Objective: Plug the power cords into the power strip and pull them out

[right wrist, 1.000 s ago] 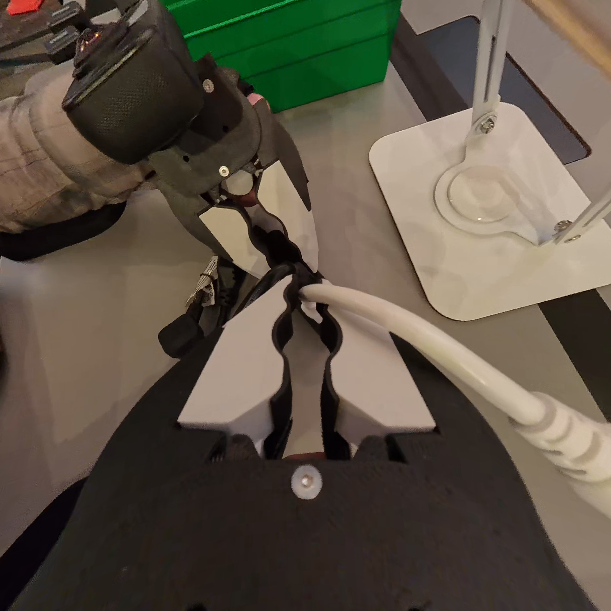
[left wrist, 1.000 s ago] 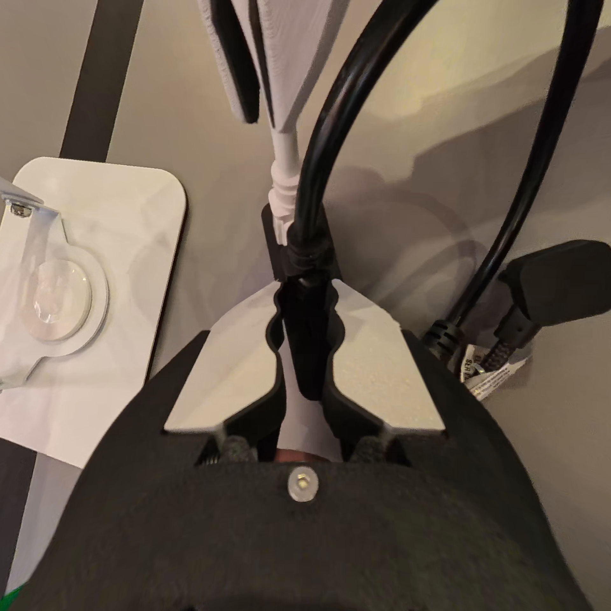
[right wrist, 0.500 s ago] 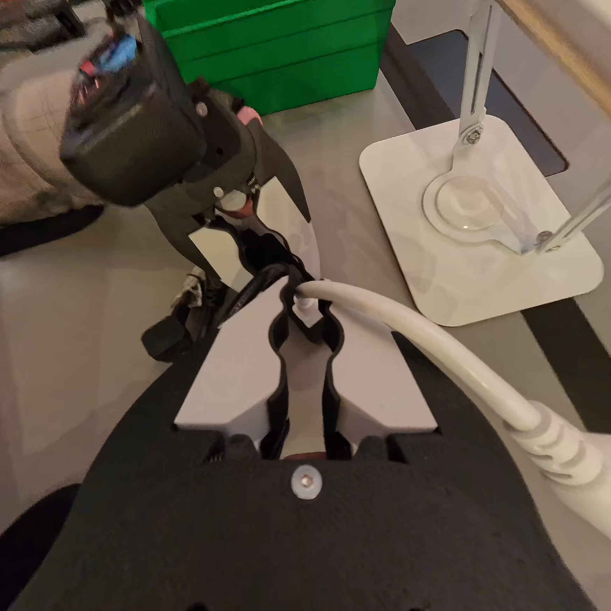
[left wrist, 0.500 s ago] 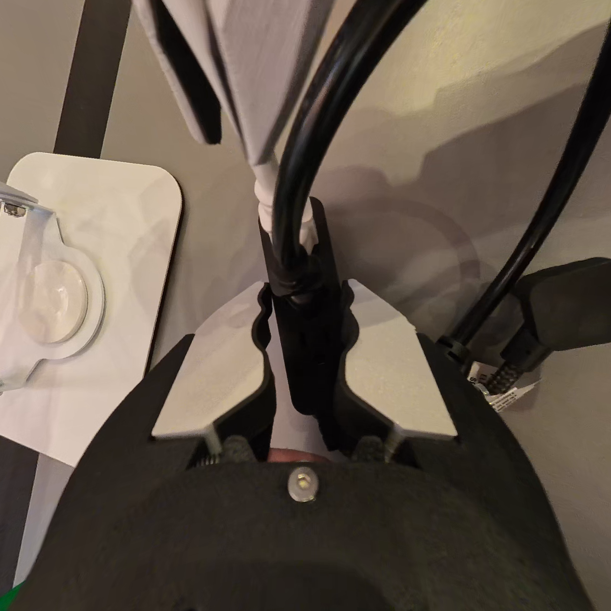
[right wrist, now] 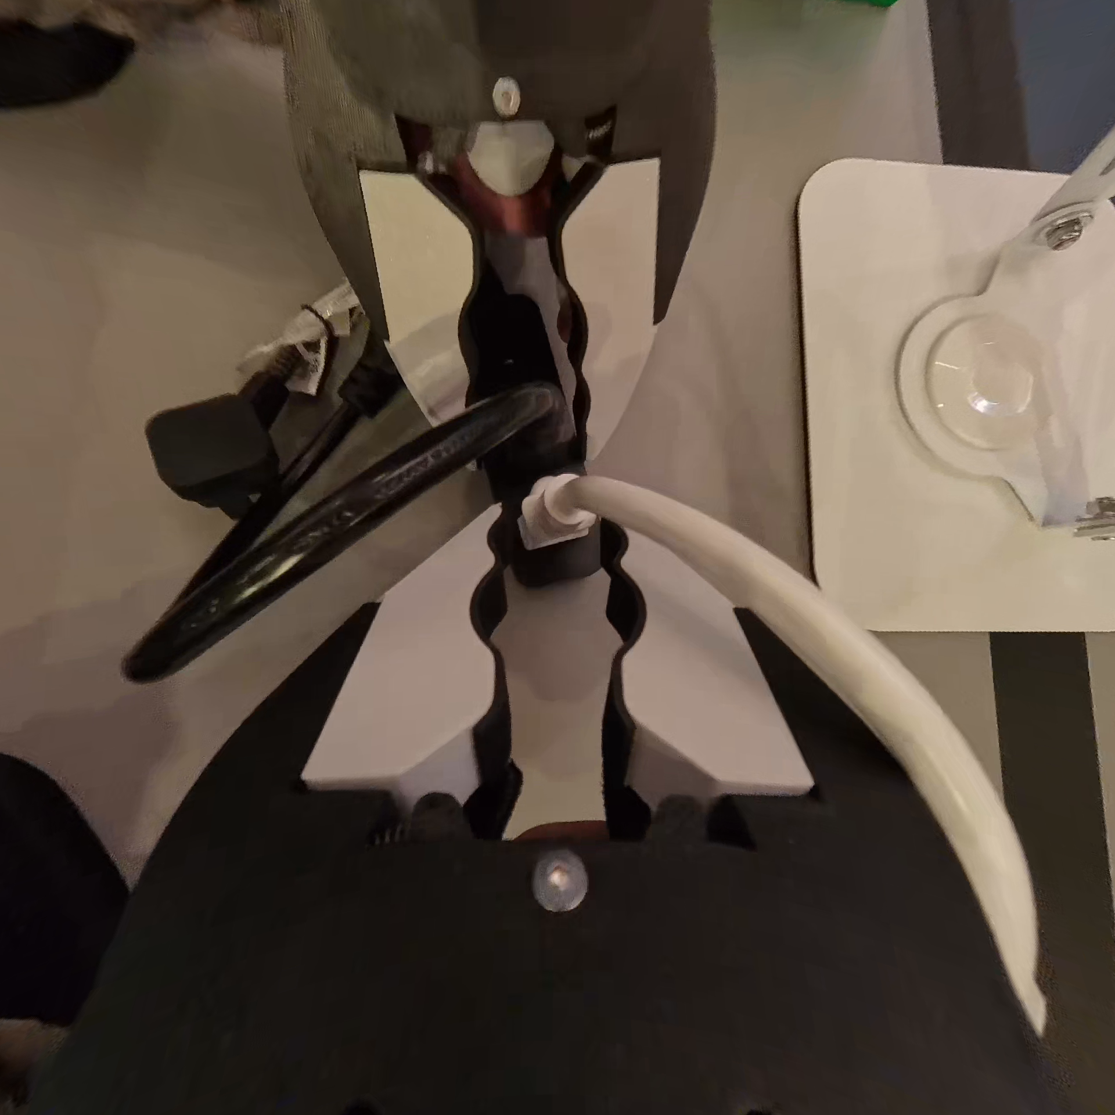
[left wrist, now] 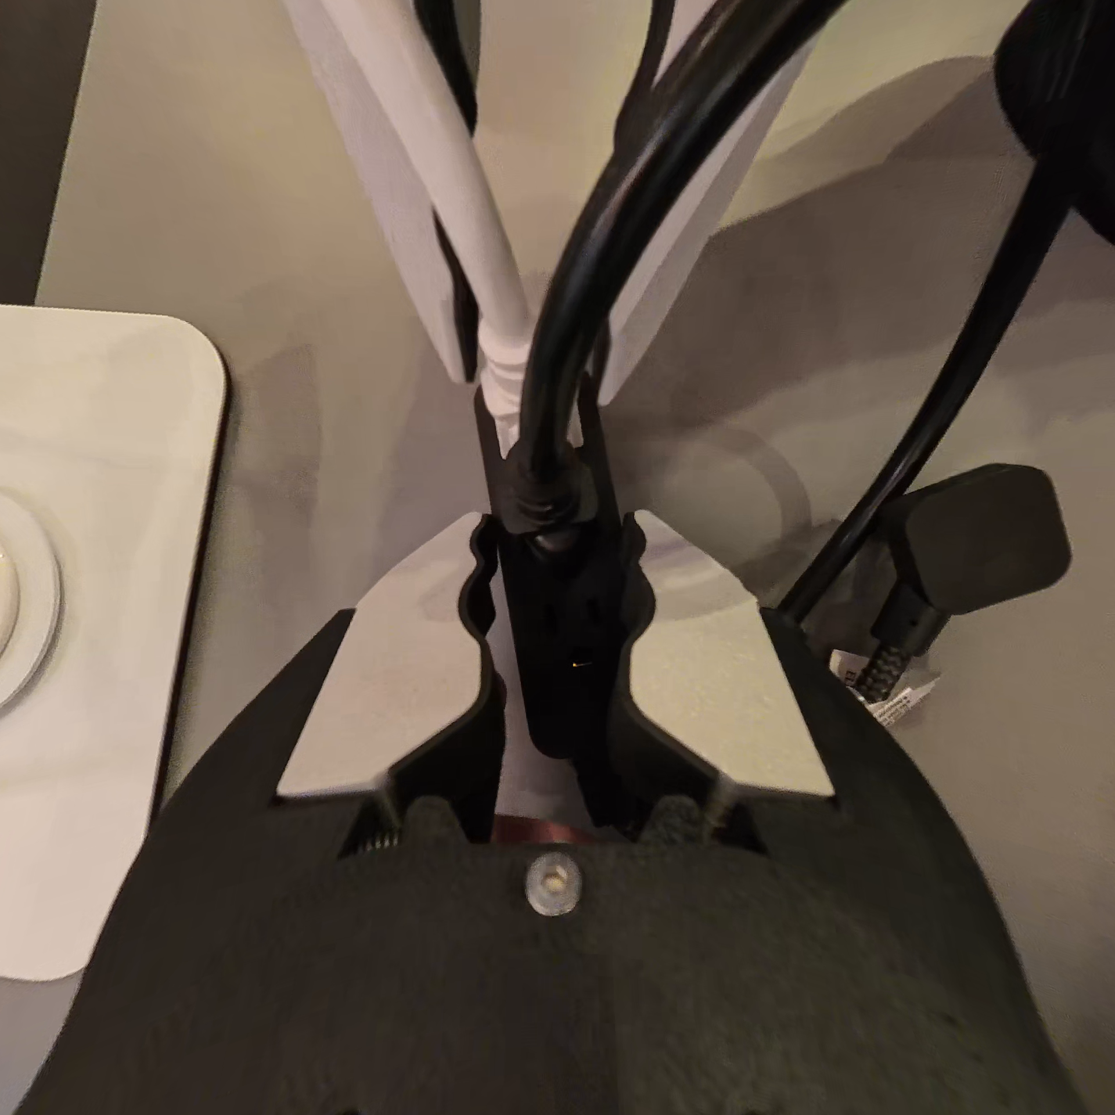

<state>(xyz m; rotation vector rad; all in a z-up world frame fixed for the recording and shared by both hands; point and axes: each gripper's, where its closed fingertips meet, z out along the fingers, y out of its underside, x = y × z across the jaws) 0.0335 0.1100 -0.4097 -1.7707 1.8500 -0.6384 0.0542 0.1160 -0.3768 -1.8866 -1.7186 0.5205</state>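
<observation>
A narrow black power strip (left wrist: 561, 651) lies between both grippers. My left gripper (left wrist: 555, 531) is closed around one end of it, with a thin gap on the left side. My right gripper (right wrist: 555, 543) is closed around the other end (right wrist: 552, 561). A black cord (left wrist: 579, 338) and a white cord (left wrist: 476, 241) are plugged into the strip between the two grippers. In the right wrist view the white plug (right wrist: 555, 504) sits just past my fingertips and the black cord (right wrist: 338, 519) loops off to the left. The left gripper (right wrist: 519, 314) faces me there.
A white lamp base (right wrist: 905, 543) stands to the right of the strip and also shows in the left wrist view (left wrist: 108, 543). A black adapter plug with a braided cable and tag (left wrist: 977, 543) lies on the grey table on the other side. A green bin edge (right wrist: 875, 3) is at the back. There is about 4 cm between the tips of the two grippers.
Both grippers have tipped to look straight down and come closer together. The strip sits deeper in the left jaws, which stand slightly wider. The cords stay plugged in.
</observation>
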